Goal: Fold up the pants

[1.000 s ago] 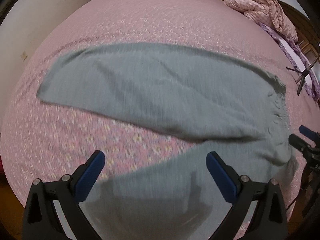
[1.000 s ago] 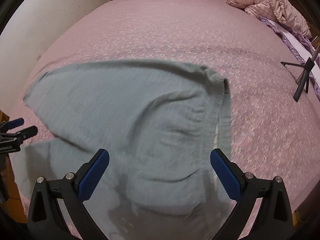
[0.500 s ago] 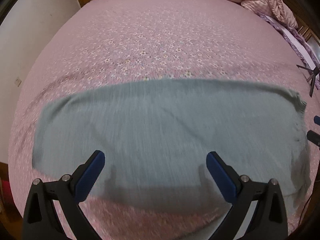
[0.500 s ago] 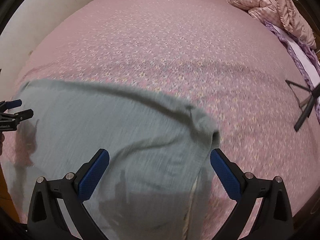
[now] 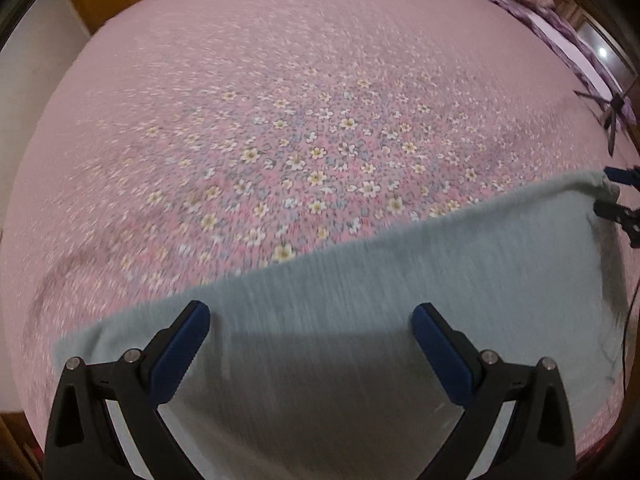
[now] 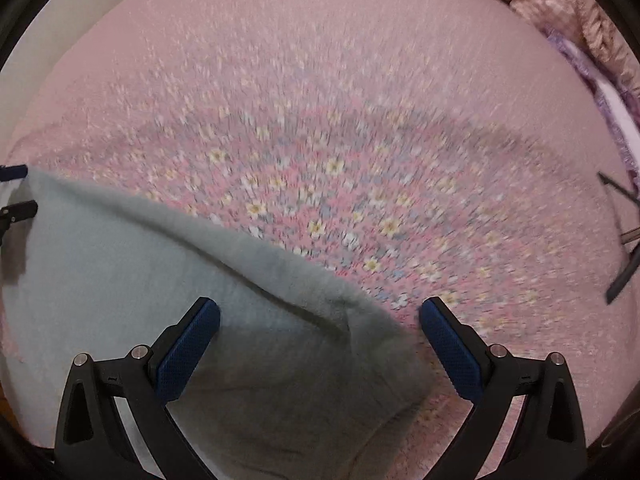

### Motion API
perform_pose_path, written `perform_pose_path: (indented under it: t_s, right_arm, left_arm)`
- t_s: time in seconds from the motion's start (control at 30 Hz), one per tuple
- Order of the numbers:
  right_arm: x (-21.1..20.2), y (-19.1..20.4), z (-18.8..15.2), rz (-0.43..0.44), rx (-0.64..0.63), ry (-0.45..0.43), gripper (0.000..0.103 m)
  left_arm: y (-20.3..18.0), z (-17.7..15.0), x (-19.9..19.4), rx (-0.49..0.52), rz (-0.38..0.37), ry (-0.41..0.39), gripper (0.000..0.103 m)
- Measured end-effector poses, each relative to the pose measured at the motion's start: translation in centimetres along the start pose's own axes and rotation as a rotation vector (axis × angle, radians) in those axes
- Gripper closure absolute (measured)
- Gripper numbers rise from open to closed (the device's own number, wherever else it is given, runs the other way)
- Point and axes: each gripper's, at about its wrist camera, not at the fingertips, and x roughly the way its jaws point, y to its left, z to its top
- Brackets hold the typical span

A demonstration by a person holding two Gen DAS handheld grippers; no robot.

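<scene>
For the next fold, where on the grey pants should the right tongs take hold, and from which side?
Probably the far right corner of the pants, the point nearest the open right tongs. Come in low from the near side, one pad above the edge and one below. The cloth lies flat on the bedspread, so only an edge or corner offers anything to pinch.

The grey-green pants (image 5: 400, 320), of a soft ribbed-looking knit, lie spread flat across the near edge of the pink floral bedspread (image 5: 300, 120), their far edge slanting, with a shallow crease running along the cloth toward the right corner (image 6: 352, 308).
</scene>
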Motion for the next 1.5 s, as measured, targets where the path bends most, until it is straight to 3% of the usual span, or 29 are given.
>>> perform_pose_path:
  t_s: [0.13, 0.33, 0.6, 0.7, 0.77, 0.8, 0.83, 0.87, 0.9, 0.93, 0.97, 1.03, 1.23, 1.5]
  right_arm:
    - [0.8, -0.8, 0.3, 0.058, 0.020, -0.022, 0.000]
    - [1.2, -0.9, 0.5, 0.066, -0.001, -0.038, 0.000]
    - [0.7, -0.6, -0.3, 0.057, -0.011, -0.074, 0.000]
    - [-0.2, -0.3, -1.2, 0.053, -0.004, -0.078, 0.007]
    - [-0.8, 0.3, -1.3, 0.058, -0.013, -0.082, 0.017]
    - [-1.1, 0.6, -1.4, 0.064, -0.022, -0.085, 0.028]
    - [-1.5, 1.1, -1.4, 0.070, -0.027, -0.087, 0.041]
    - [-1.9, 1.3, -1.5, 0.078, -0.034, -0.091, 0.047]
    - [-2.2, 1.5, -1.7, 0.089, -0.036, -0.094, 0.066]
    - [-2.5, 1.5, -1.8, 0.101, -0.033, -0.096, 0.080]
    - [-2.8, 1.5, -1.8, 0.103, -0.026, -0.097, 0.084]
    - [-3.4, 1.1, -2.1, 0.113, -0.005, -0.106, 0.089]
    - [-6.6, 0.2, -3.6, 0.186, 0.033, -0.182, 0.091]
    - [-10.9, 0.7, -6.6, 0.188, -0.030, -0.265, 0.092]
  left_arm:
    - [0.5, 0.9, 1.7, 0.028, -0.022, 0.013, 0.000]
    - [1.0, 0.6, 2.4, 0.080, -0.063, -0.029, 0.000]
    - [1.2, 1.3, 3.8, 0.134, -0.080, -0.013, 0.000]
    - [0.7, 2.0, 3.7, 0.102, -0.068, -0.020, 0.004]
    - [0.4, 1.9, 3.3, 0.085, -0.067, -0.045, 0.014]
    - [0.2, 1.8, 3.2, 0.078, -0.066, -0.056, 0.017]
    - [0.0, 1.5, 3.1, 0.068, -0.065, -0.065, 0.024]
    - [-0.2, 1.2, 2.8, 0.054, -0.069, -0.073, 0.035]
    - [-0.3, 1.0, 2.5, 0.040, -0.071, -0.080, 0.042]
    - [-0.4, 0.6, 2.2, 0.022, -0.071, -0.087, 0.058]
    - [-0.5, 0.5, 2.0, 0.003, -0.068, -0.091, 0.078]
    - [0.0, 0.5, 1.7, -0.052, -0.079, -0.099, 0.094]
    - [0.8, -1.2, 0.0, -0.147, -0.112, -0.173, 0.101]
    - [-0.2, -5.6, -5.1, -0.200, -0.140, -0.268, 0.101]
